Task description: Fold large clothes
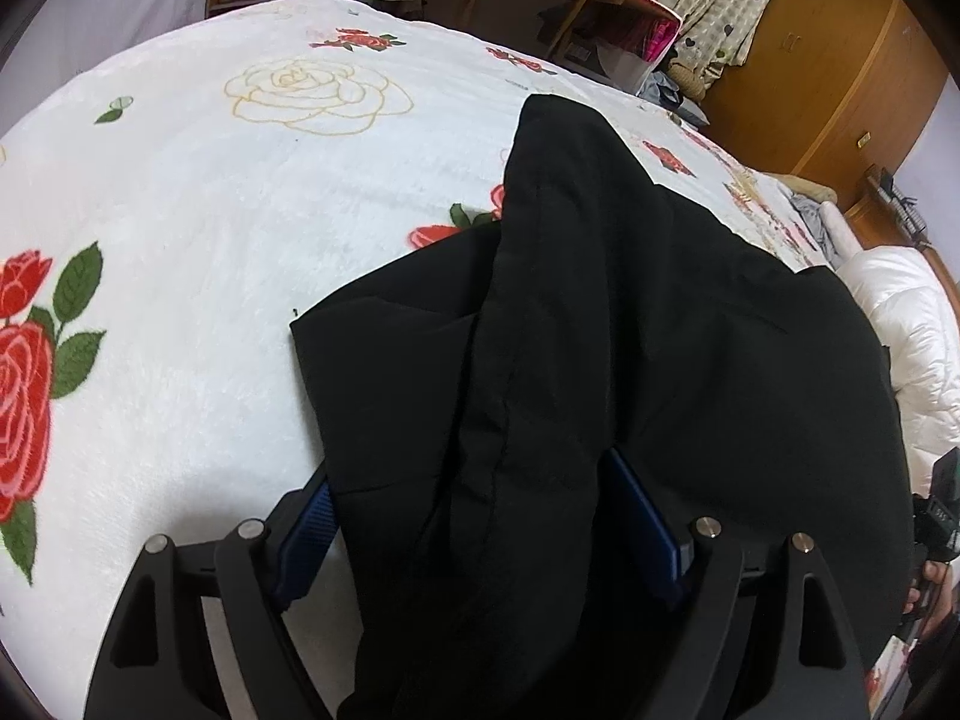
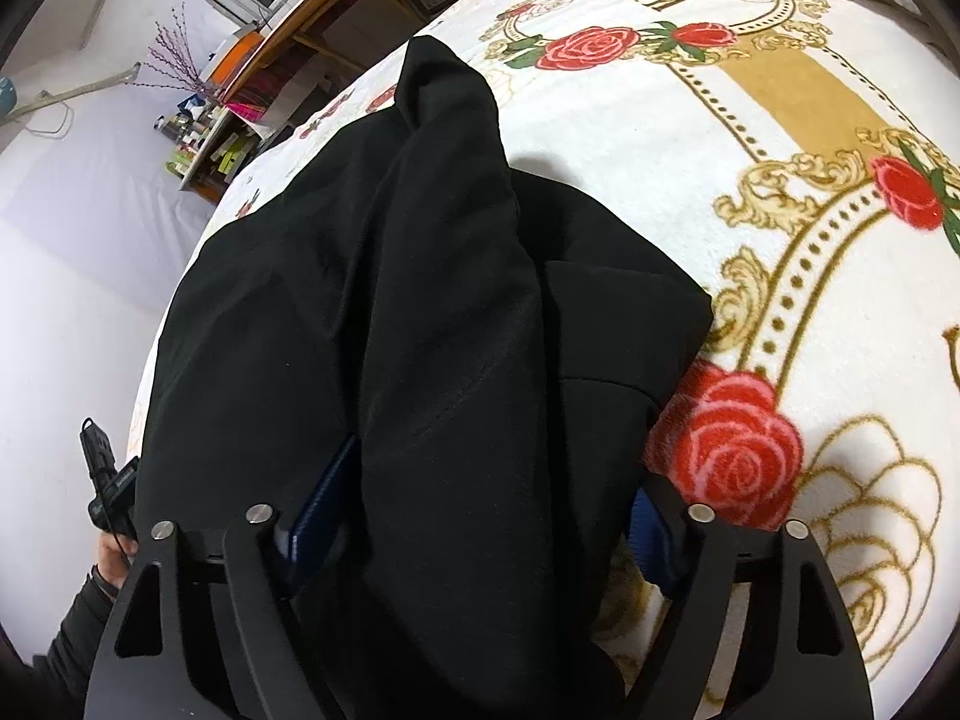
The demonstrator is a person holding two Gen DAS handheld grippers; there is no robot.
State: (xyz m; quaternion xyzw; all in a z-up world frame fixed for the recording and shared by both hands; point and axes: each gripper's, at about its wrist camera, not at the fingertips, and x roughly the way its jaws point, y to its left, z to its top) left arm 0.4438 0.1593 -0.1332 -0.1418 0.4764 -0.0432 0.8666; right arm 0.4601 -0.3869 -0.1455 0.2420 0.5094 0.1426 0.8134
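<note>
Fingers of both grippers spread around bunched black garment, rose blanket beneath.

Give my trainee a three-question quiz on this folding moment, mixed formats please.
1. True or false: the black garment lies over the left gripper and its fingers.
2. The blanket pattern shows: A) stripes B) red roses C) stars.
3. Fill in: cloth also drapes across the right gripper, so its fingers are mostly ____.

Key: 1 true; 2 B; 3 hidden.
</note>
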